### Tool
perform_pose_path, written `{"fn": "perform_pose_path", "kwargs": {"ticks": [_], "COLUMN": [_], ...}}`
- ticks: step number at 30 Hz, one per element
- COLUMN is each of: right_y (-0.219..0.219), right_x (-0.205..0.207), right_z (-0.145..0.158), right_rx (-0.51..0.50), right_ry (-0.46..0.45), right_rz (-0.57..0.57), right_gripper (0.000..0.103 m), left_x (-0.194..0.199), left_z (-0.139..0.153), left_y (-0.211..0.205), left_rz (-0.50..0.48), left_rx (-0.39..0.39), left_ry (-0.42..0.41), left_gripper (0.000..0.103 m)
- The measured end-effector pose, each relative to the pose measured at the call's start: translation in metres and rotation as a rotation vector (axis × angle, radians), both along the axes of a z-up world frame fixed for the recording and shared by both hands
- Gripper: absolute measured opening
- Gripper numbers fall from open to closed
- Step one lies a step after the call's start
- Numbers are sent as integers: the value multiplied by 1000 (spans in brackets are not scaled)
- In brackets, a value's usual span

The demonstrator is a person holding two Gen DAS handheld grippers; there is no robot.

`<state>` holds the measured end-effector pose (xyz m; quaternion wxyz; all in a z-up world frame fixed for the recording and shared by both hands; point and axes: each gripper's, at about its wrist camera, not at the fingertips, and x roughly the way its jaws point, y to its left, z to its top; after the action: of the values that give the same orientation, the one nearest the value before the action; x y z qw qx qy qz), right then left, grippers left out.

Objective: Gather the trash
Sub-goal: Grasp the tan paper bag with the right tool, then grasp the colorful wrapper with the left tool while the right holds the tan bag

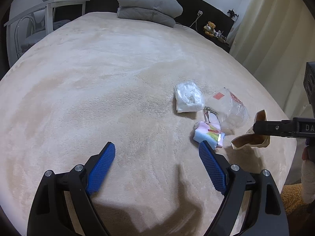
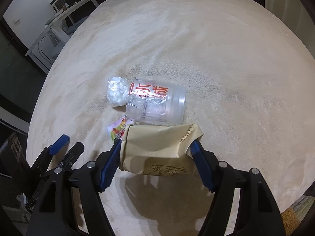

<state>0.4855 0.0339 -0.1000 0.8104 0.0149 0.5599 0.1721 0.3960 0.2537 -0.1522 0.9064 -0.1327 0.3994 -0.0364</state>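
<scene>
Trash lies on a beige bed (image 1: 98, 78): a white crumpled bag (image 1: 188, 96), a clear plastic cup with red print (image 1: 229, 109) lying on its side, and a small colourful wrapper (image 1: 209, 134). My right gripper (image 2: 157, 145) is shut on a brown paper bag (image 2: 157, 147) and holds it just above the bed, in front of the cup (image 2: 157, 103). The paper bag (image 1: 250, 139) also shows in the left wrist view, held by the right gripper (image 1: 259, 127). My left gripper (image 1: 157, 147) is open and empty, just left of the wrapper. The left gripper (image 2: 67, 143) also shows in the right wrist view.
Folded grey bedding (image 1: 147, 5) lies at the head of the bed. A white desk and chair (image 1: 39, 19) stand to the left. A teddy bear (image 1: 210, 28) sits on a shelf at the right, next to a curtain (image 1: 275, 29).
</scene>
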Motion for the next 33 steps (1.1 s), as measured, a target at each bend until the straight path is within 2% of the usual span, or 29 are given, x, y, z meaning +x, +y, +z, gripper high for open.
{"fn": "perform_pose_path", "kwargs": {"ticks": [8,14,19,24,26,29,33], "right_y": [-20,-38,-55,-72,-78,-89,-102], "right_x": [-15,-27,-33,-33,-33,-31,-29], "right_z": [19,31,38,38,37,34,32], "right_rx": [27,50,45,57,64,72,82], "right_ry": [0,-7,-22,-12,-7,2,8], "right_rz": [31,55,69,69,67,63,48], "right_gripper": [70,70,70,70,70,70,70], "left_x": [4,14,23,35,40,48,54], "left_z": [9,9,8,4,1,-4,-9], "left_y": [-18,-40,-66,-83,-87,-92,-98], "left_rz": [-31,-93,-146,-158,-158,-152,-158], "left_rx": [18,25,66,94,100,106,140], "left_ry": [-38,-40,-38,-17,-5,17,40], "left_gripper": [85,85,85,85,78,74,56]}}
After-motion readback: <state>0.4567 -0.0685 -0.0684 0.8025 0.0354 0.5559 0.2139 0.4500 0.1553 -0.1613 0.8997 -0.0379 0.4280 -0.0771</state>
